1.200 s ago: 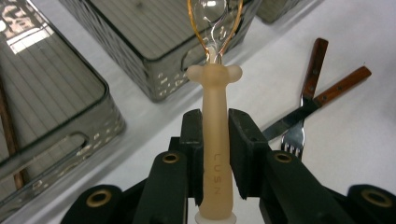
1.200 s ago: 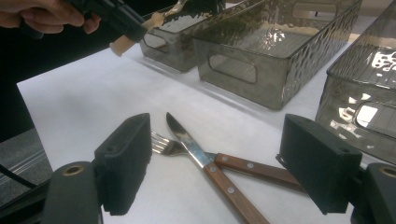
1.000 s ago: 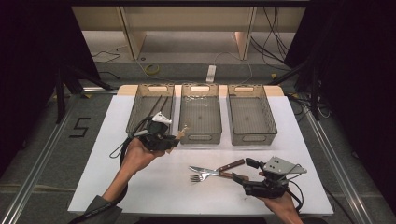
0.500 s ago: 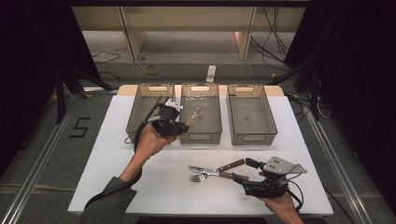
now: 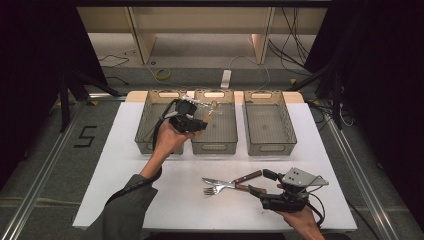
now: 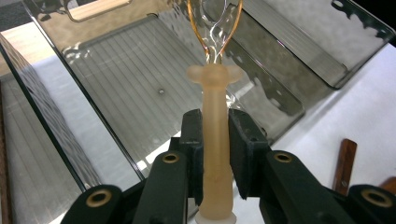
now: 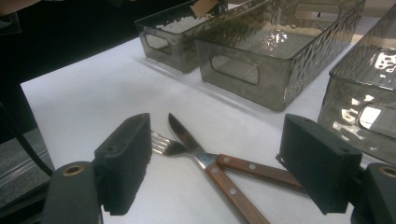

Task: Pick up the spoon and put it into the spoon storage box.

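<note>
1. We are pinching a spoon (image 6: 215, 140) by its pale handle in the left tool (image 6: 215, 154), its bowl pointing ahead over the middle bin (image 5: 215, 142).
2. We are resting the right tool (image 7: 219, 158), spread wide, around the fork (image 7: 163, 145) and knife (image 7: 187, 137) on the table (image 5: 125, 170).

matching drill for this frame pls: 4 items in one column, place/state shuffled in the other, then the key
1. spoon
2. knife
3. right gripper
4. right bin

a. jaws wide apart, nothing between them
b. on the white mat, crossed with the fork
c. nothing inside it
d. clamped by its handle in the left gripper, above the middle bin

Pairs: 1-d, 2-b, 3-a, 4-c
</note>
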Action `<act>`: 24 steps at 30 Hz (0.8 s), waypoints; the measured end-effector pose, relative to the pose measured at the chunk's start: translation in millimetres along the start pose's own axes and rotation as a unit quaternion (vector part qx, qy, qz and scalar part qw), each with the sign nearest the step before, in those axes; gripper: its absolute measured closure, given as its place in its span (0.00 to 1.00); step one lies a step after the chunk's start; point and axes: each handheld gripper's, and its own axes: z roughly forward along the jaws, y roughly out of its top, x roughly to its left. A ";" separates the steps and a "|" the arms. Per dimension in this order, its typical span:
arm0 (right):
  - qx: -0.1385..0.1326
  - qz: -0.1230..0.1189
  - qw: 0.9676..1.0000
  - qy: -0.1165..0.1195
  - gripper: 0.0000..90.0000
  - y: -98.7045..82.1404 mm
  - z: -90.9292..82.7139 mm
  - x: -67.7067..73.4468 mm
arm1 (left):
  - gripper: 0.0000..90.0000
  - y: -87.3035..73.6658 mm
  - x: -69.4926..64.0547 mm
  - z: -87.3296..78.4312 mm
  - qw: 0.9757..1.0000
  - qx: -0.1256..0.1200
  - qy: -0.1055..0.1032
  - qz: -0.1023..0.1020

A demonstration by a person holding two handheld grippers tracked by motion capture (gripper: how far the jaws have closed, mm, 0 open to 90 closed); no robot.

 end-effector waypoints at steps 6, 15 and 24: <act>-0.001 0.000 1.000 0.000 0.29 0.0 0.0 -0.3 | 0.84 6.9 3.1 9.1 1.000 -0.001 0.003 -0.009; -0.001 -0.001 1.000 0.001 0.29 0.0 0.0 -0.4 | 0.84 11.3 7.7 19.8 1.000 -0.001 0.005 -0.020; -0.001 -0.001 1.000 0.002 0.29 0.0 -0.4 -0.8 | 0.84 9.2 13.0 31.3 0.999 0.007 0.009 -0.036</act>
